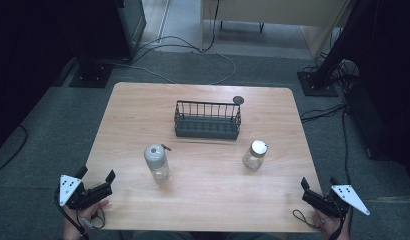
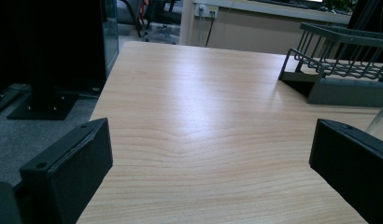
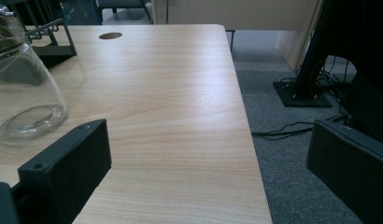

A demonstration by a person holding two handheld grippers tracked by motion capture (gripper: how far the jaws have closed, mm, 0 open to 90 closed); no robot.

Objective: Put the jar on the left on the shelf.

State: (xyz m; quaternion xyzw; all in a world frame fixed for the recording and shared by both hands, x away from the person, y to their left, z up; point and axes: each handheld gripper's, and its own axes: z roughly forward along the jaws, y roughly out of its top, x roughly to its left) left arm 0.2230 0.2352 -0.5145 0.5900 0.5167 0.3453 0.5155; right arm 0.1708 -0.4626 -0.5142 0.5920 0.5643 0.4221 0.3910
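1. High view: left claw (image 1: 97, 185) and right claw (image 1: 318, 191) gape wide, empty, at the counter's (image 1: 203, 205) near corners.
2. Grey-capped bottle (image 1: 157, 162) and white-capped jar (image 1: 255, 155) stand untouched before the empty basket (image 1: 207, 121); everything remains.

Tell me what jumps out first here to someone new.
The dark wire basket in the middle of the wooden table, toward its far edge. In front of it stand two clear jars: a grey-lidded jar to the left and a white-lidded jar to the right. The left gripper and right gripper wait open at the near corners.
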